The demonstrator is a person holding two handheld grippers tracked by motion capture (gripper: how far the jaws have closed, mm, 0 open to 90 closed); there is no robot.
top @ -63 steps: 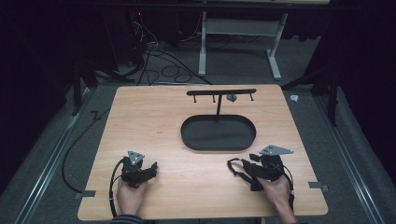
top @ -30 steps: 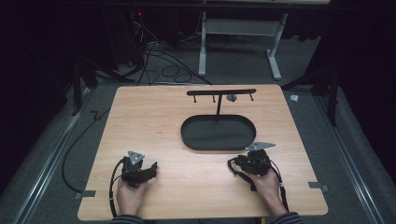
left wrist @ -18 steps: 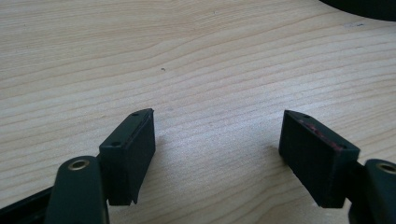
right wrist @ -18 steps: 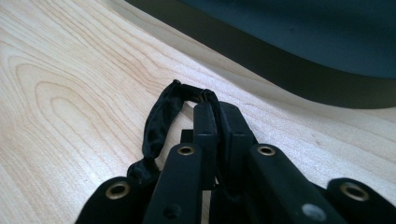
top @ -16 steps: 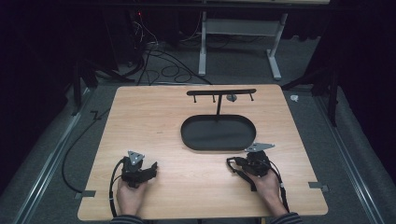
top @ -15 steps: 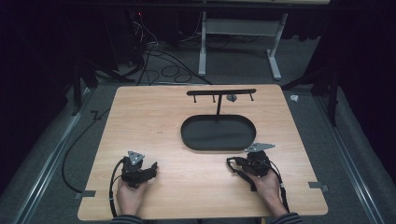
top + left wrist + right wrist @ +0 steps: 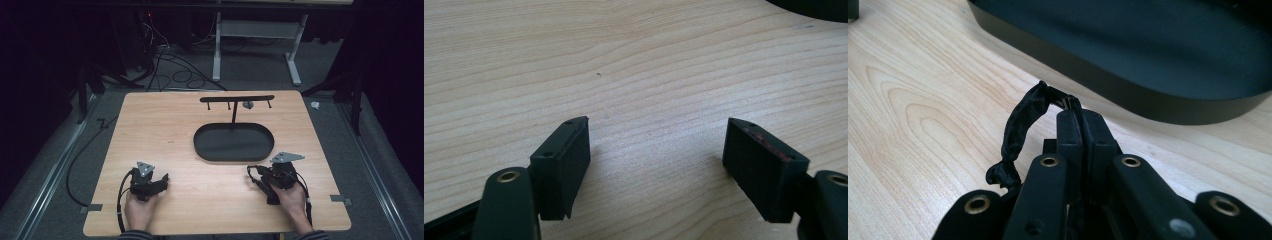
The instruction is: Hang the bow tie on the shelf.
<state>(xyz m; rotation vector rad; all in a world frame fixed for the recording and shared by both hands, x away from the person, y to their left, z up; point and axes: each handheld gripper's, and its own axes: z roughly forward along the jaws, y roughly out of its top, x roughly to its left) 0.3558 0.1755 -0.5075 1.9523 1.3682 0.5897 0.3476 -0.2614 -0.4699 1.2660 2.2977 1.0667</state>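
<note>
My right gripper (image 7: 1080,119) is shut on a thin black fabric band (image 7: 1020,125); the band arches out to the left of the closed jaws. In the high view this gripper (image 7: 265,176) lies near the table's front right, just in front of a black oval tray (image 7: 234,154), with the band (image 7: 253,171) at its tip. The tray's wall (image 7: 1148,100) stands close ahead of the jaws. My left gripper (image 7: 656,150) is open with nothing but bare wood between its pads. It rests at the front left (image 7: 161,181) in a hand.
A thin post rises from the tray to a black crossbar (image 7: 237,98) with short pegs; a small grey piece (image 7: 247,104) hangs from one. Cables trail from both grippers. Bare wooden table (image 7: 165,130) lies left of the tray.
The right gripper has shifted a little to the left, nearer the tray's front, and has since held almost still. The left gripper has not moved.
</note>
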